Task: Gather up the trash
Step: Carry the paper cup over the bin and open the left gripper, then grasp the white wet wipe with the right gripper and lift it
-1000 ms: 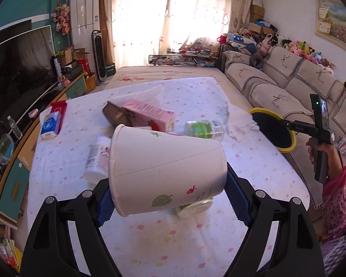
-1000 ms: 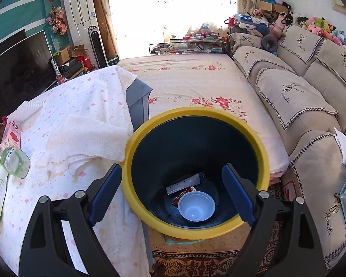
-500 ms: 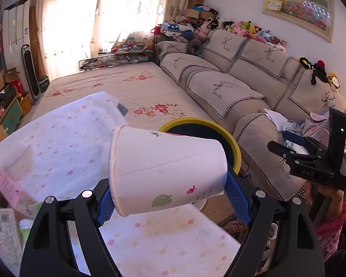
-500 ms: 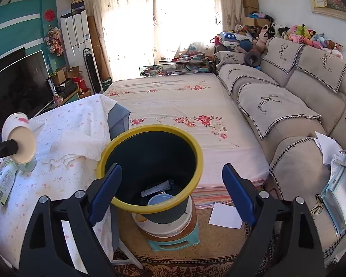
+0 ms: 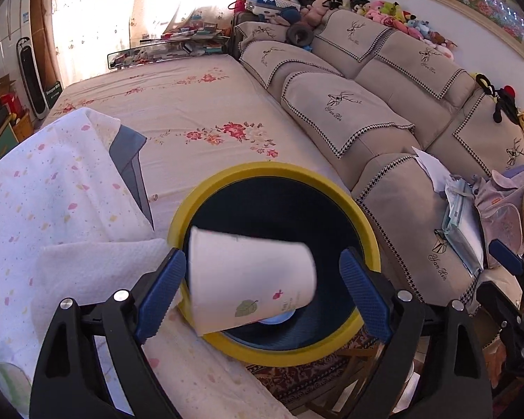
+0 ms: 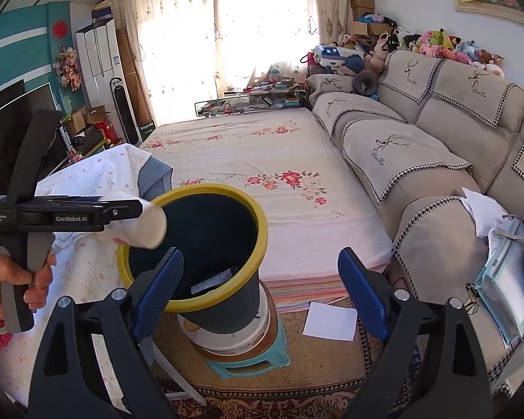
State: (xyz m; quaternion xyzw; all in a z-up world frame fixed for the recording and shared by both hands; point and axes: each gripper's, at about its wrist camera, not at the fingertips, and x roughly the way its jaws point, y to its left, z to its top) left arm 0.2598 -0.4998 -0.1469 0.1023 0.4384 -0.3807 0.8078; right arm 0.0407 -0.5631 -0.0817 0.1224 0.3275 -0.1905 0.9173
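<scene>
From the left wrist view, the left gripper [image 5: 262, 288] has swung away from the littered tabletop and now hangs over the dark round bin with the yellow rim [image 5: 370, 223], which fills the middle of the picture where half a second ago it sat behind the cup. Its jaws have just been opening: the white paper cup printed with a green leaf and a small red fish [image 5: 249, 281] is between them but loose, its wide mouth close to the left pad, a clear gap showing before the right pad, and its outline smeared as though it is dropping. A pale blue-white bowl [image 5: 276, 317] shows under it on the bin's floor. From the right wrist view, the right gripper [image 6: 260, 284] stands back with its jaws wide apart and nothing between them, aimed at the same bin, which rests on a white tub and a teal stool [image 6: 251, 363]. At the left a hand [image 6: 14, 276] holds the other tool, the cup at its tip just above the near-left rim. I judge this piece of trash as good as binned; the table's remaining litter comes next.
</scene>
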